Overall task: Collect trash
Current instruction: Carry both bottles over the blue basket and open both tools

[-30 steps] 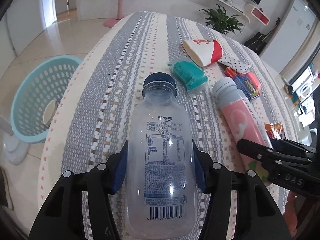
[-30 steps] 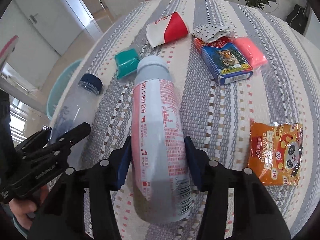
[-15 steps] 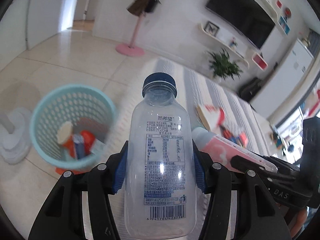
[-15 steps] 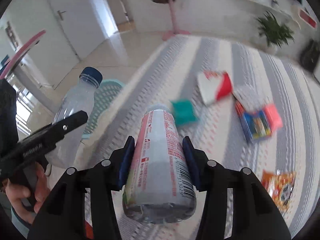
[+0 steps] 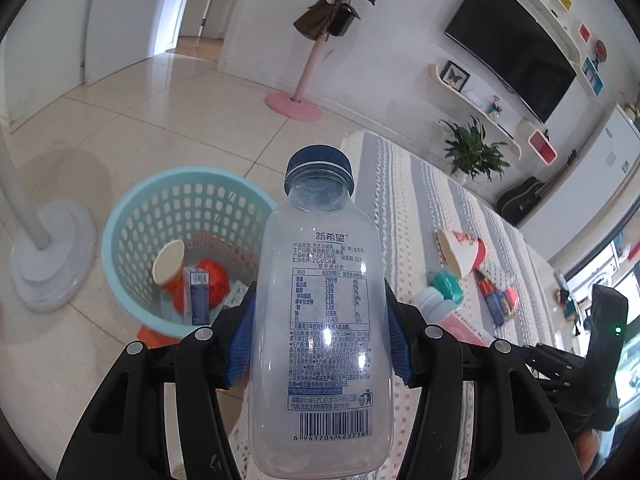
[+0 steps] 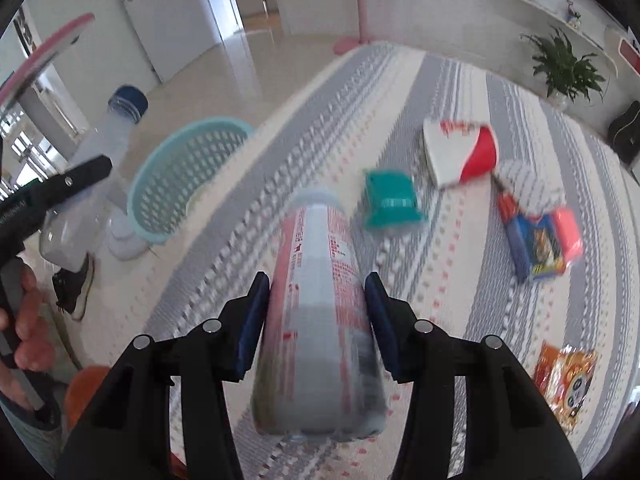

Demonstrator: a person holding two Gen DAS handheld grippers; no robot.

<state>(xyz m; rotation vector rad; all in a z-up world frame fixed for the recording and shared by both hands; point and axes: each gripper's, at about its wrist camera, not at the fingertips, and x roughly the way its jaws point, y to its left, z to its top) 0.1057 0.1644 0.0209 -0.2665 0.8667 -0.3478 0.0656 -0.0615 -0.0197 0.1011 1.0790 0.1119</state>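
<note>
Left wrist view: left gripper [image 5: 320, 344] clamped on a clear empty bottle [image 5: 320, 320] with a dark blue cap, pads pressed to both its sides, carried clear of the striped tabletop [image 5: 404, 208] and aimed toward the teal basket [image 5: 120, 216] on the floor, not yet over its mouth. Already in that basket: a paper cup [image 5: 168, 268], a small blue carton [image 5: 197, 296], something orange-red [image 5: 214, 280]. Still on the cloth: a red-and-white cup [image 5: 460, 252], a teal packet [image 5: 448, 288], a small coloured box [image 5: 496, 300]

Right wrist view, somewhat blurred: right gripper [image 6: 316, 316] closed around a pink-labelled bottle [image 6: 320, 320], lifted above the cloth, well short of the basket at left. Left to collect here: the red-and-white cup, the teal packet, the tiger-print box with a pink pack [image 6: 568, 232] beside it, a spotted scrap [image 6: 528, 176], an orange snack bag [image 6: 564, 380]

Judged roughly a third done: some items binned, two bottles in transit, about six pieces waiting
</note>
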